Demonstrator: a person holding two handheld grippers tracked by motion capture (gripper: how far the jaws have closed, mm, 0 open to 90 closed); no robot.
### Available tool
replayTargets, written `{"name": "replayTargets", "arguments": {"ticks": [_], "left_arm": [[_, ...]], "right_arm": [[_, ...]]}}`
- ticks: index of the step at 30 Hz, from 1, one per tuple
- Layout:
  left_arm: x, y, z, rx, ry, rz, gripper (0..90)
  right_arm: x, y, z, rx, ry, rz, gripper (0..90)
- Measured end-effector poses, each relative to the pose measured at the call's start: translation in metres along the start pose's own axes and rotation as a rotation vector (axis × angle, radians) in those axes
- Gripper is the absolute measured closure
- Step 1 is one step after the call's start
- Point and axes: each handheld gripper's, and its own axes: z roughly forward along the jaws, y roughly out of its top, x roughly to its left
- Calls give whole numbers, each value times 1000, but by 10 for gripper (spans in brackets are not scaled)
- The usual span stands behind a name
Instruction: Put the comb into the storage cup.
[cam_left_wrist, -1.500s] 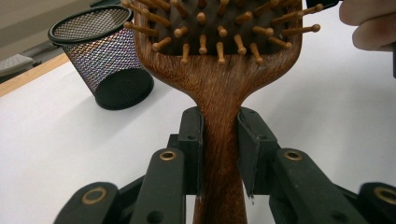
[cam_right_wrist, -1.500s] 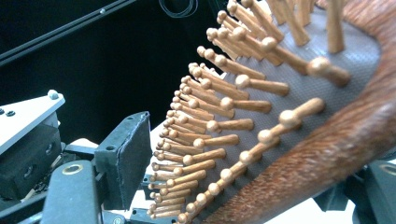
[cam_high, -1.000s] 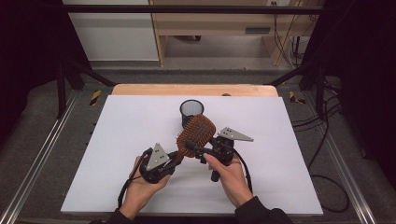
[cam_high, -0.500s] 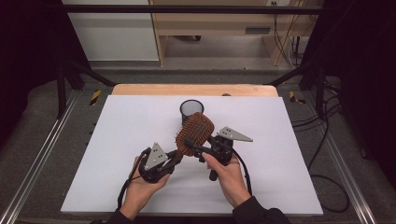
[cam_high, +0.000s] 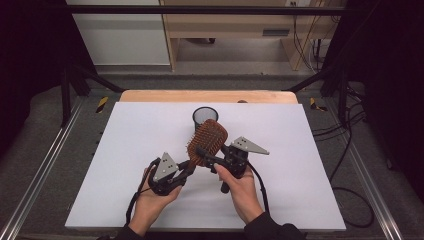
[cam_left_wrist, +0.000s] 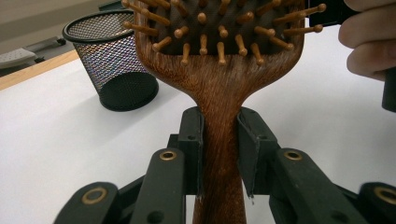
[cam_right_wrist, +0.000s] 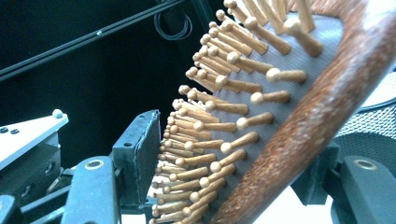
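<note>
A person is holding a wooden paddle hairbrush (cam_high: 207, 142) above the middle of the white desk (cam_high: 125, 150), just short of a black mesh cup (cam_high: 205, 116) standing toward the far edge; the left claw (cam_high: 186, 168) is clenched on the brush's handle, its pads pressing the neck on both sides just below the head, as the left gripper view is showing; the right claw (cam_high: 204, 152) is closing in around the head, one pad just meeting the bristle tips (cam_right_wrist: 168, 154) and the other sitting behind the wooden back, its jaws having just been narrowing, though a firm bite is not yet evident; the brush is being passed from one claw to the other, it seems, with the handle end nearer the person; the next move is likely calling for the right claw to seat squarely across the head before the left lets go, since the springy pins could be letting the brush twist or slip on the way to the cup.
</note>
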Motion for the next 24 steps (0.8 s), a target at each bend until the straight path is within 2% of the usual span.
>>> {"name": "replayTargets", "arguments": {"ticks": [8,16,24], "left_arm": [[2,-1,-1,-5,6,-17,728],[6,-2,-2,-6,4,-37,728],[7,-2,-3,-14,-1,-24,729]], "right_arm": [[4,-4,4,-30,-24,-15,347],[4,-5,6,-36,-19,7,369],[3,-1,6,-38,5,14,366]]}}
